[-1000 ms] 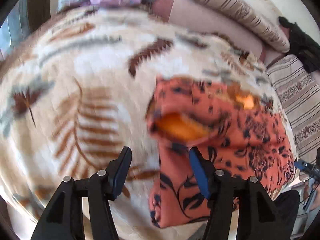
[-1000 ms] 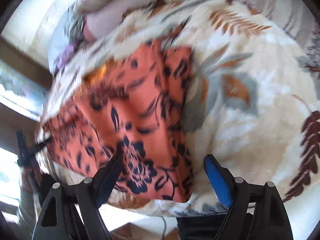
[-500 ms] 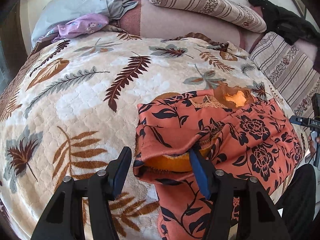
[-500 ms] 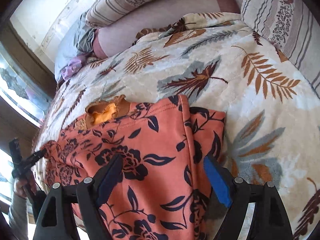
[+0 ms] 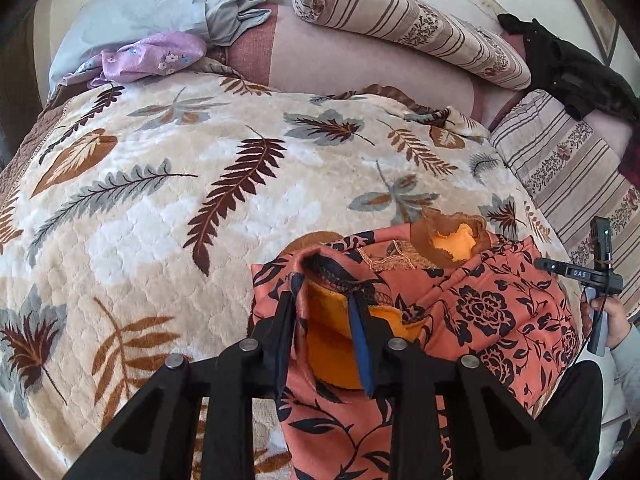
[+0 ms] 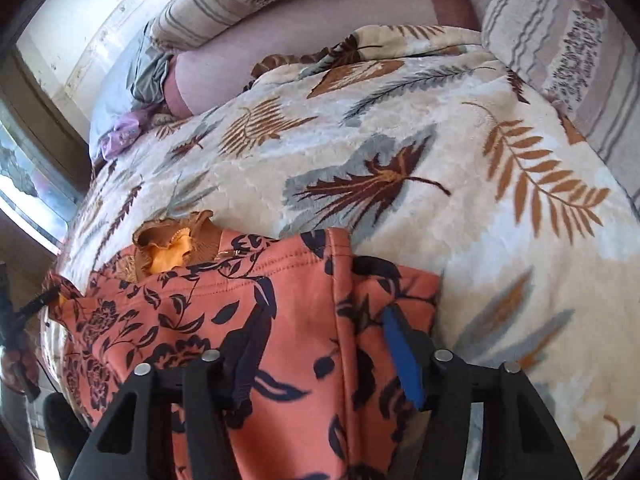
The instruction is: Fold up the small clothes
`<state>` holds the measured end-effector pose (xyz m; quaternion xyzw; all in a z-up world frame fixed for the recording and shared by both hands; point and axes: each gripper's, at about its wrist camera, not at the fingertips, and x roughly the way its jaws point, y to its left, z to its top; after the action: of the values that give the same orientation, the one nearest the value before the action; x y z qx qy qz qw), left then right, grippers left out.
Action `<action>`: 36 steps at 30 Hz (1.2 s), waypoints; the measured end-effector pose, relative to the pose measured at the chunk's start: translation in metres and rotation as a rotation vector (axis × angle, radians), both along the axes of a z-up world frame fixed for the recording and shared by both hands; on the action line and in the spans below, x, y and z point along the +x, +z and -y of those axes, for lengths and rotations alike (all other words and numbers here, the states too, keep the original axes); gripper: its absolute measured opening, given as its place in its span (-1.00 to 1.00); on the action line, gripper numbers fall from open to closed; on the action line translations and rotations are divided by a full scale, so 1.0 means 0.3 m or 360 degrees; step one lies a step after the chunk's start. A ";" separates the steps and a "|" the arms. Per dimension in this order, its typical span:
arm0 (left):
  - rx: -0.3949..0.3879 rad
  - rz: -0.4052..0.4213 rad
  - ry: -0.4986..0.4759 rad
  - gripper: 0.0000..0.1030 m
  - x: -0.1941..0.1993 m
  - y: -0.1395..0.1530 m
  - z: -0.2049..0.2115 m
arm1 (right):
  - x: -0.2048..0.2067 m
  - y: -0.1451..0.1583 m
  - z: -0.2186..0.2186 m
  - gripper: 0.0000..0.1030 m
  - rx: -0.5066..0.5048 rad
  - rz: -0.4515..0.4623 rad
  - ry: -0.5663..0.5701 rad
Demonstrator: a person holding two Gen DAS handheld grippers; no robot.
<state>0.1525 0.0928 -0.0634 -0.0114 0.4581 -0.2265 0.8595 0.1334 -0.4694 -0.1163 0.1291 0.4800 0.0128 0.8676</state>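
Across most of both views a cream leaf-print blanket [image 5: 168, 216] is spread w/ striped pillows [image 5: 404, 20] at its far edge. On the blanket's near edge an orange floral garment [image 5: 492, 312] is laid flat, its ruffled neck opening [image 5: 456, 236] turned toward the pillows. At the garment's left corner a raised fold w/ yellow lining is pinched by the left gripper [image 5: 326, 300], fingers closed on cloth. Over the garment's right side the right gripper [image 6: 326, 320] is held w/ fingers apart, straddling a seam, nothing clamped.
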 end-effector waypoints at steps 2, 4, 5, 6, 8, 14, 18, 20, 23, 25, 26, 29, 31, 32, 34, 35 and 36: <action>0.0012 -0.0003 0.0006 -0.47 0.006 -0.001 0.003 | 0.007 -0.002 -0.037 -0.64 -0.0161 -0.0033 0.0033; 0.0017 -0.0005 0.0020 -0.55 0.009 0.001 0.001 | 0.000 0.024 -0.052 -0.85 -0.0246 -0.0025 0.0044; 0.0019 0.0001 0.0034 -0.63 0.009 0.008 -0.002 | -0.009 0.044 -0.062 -0.87 -0.0301 -0.0004 0.0049; 0.0020 0.0012 0.0047 -0.70 0.007 0.016 -0.005 | -0.024 0.069 -0.072 -0.88 -0.0356 0.0030 0.0050; 0.0011 0.0051 0.0069 -0.82 -0.001 0.046 -0.015 | -0.075 0.133 -0.080 -0.89 -0.0414 0.0129 0.0018; -0.0033 0.0202 0.0067 -0.82 -0.002 0.146 -0.015 | -0.252 0.277 -0.025 -0.89 -0.0443 0.0388 -0.0241; 0.0173 0.0024 0.0070 -0.50 0.125 0.004 0.043 | -0.126 0.051 0.110 -0.81 -0.0131 0.0078 -0.0300; 0.0266 -0.0037 0.0053 -0.49 0.132 -0.051 0.038 | -0.119 -0.038 0.159 -0.80 0.0107 -0.0002 -0.0336; 0.0163 -0.0008 0.0012 0.19 0.091 -0.039 0.006 | -0.165 -0.018 0.189 -0.65 0.0231 0.0119 -0.0345; 0.0127 0.0059 0.0007 0.43 0.079 -0.013 0.008 | -0.174 -0.018 0.197 -0.07 0.0255 0.0117 -0.0326; 0.0117 0.0082 -0.0014 0.43 0.083 -0.005 0.021 | -0.178 -0.016 0.196 0.30 0.0256 0.0118 -0.0319; 0.0164 0.0041 -0.0031 0.43 0.134 -0.026 0.079 | -0.181 -0.007 0.175 0.31 0.0250 0.0146 -0.0296; 0.0217 -0.0070 -0.0047 0.39 0.179 -0.084 0.110 | -0.171 -0.003 0.159 0.30 0.0231 0.0152 -0.0282; 0.0248 -0.0125 -0.0026 0.00 0.199 -0.117 0.118 | -0.159 -0.008 0.153 0.26 0.0208 0.0134 -0.0275; 0.0295 -0.0200 -0.0002 -0.90 0.220 -0.158 0.126 | -0.131 -0.026 0.143 -0.25 0.0163 0.0079 -0.0245; 0.0277 -0.0164 0.0026 -0.91 0.209 -0.146 0.122 | -0.117 -0.027 0.134 -0.54 0.0090 0.0051 -0.0249; 0.0265 -0.0104 0.0044 -0.92 0.188 -0.117 0.119 | -0.116 -0.010 0.118 -0.76 0.0014 0.0056 -0.0238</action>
<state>0.2090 0.0570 -0.0985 0.0465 0.5030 -0.1752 0.8451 0.0987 -0.5047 -0.1192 0.1680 0.4536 -0.0476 0.8740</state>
